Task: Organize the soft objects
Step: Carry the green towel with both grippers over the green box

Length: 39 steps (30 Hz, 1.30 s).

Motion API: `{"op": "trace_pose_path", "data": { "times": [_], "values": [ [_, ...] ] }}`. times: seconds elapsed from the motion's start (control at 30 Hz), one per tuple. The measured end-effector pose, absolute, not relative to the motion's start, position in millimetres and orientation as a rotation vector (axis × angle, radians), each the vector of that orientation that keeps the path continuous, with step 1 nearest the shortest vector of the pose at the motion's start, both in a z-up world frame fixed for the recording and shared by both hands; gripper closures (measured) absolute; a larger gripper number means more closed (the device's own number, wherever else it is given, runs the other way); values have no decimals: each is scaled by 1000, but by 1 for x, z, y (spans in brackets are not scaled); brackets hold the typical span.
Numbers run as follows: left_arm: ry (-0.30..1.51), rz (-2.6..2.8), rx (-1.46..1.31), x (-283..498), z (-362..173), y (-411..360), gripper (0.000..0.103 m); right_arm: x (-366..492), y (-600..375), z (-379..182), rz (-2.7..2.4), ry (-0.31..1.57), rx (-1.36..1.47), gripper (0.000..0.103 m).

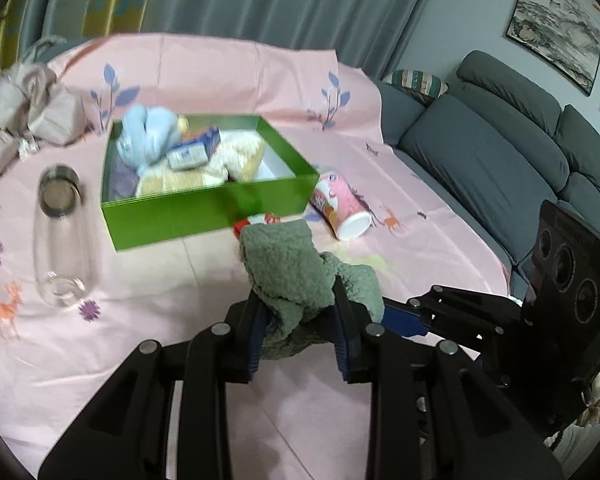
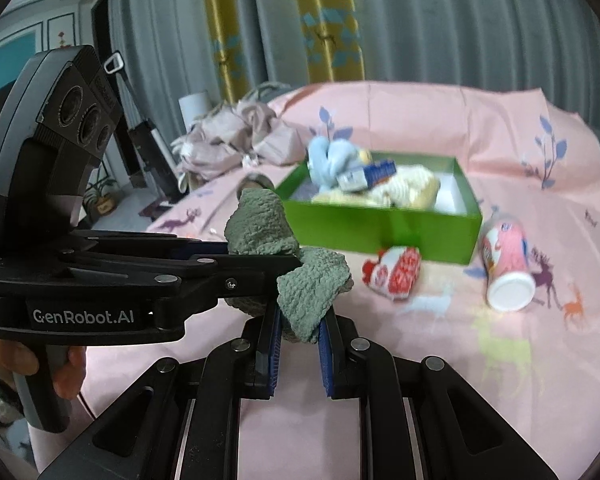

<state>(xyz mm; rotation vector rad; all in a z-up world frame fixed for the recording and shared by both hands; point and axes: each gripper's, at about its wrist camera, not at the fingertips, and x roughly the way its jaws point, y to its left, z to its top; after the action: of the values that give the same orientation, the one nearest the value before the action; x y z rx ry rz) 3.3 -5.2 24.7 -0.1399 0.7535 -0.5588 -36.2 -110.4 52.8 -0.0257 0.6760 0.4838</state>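
A green fleece cloth point(image 1: 284, 264) hangs above the pink sheet, held between both grippers. My left gripper point(image 1: 298, 300) is shut on its bunched middle. My right gripper point(image 2: 300, 320) is shut on a hanging corner of the cloth point(image 2: 312, 288). In the right wrist view the left gripper point(image 2: 260, 258) reaches in from the left, a hand on its handle. In the left wrist view the right gripper point(image 1: 396, 318) comes in from the right. Behind the cloth stands an open green box point(image 1: 204, 208) holding a blue plush point(image 1: 148, 132), a cream knit point(image 1: 228, 156) and a small packet point(image 1: 192, 152).
A pink cup point(image 1: 342, 204) lies right of the box, with a red-and-white packet point(image 2: 396, 276) in front of the box. A glass bottle point(image 1: 60, 232) lies to its left, and a beige cloth heap point(image 1: 24, 108) sits far left. A grey sofa point(image 1: 500, 152) borders the right.
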Motion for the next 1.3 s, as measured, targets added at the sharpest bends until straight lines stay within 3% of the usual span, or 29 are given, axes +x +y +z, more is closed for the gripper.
{"op": "trace_pose_path", "data": {
  "times": [0.73, 1.3],
  "values": [
    [636, -530, -97, 26, 74, 2, 77, -9, -105, 95, 479, 542, -18, 85],
    [584, -506, -51, 110, 113, -4, 78, 71, -108, 124, 461, 465, -25, 85]
  ]
}}
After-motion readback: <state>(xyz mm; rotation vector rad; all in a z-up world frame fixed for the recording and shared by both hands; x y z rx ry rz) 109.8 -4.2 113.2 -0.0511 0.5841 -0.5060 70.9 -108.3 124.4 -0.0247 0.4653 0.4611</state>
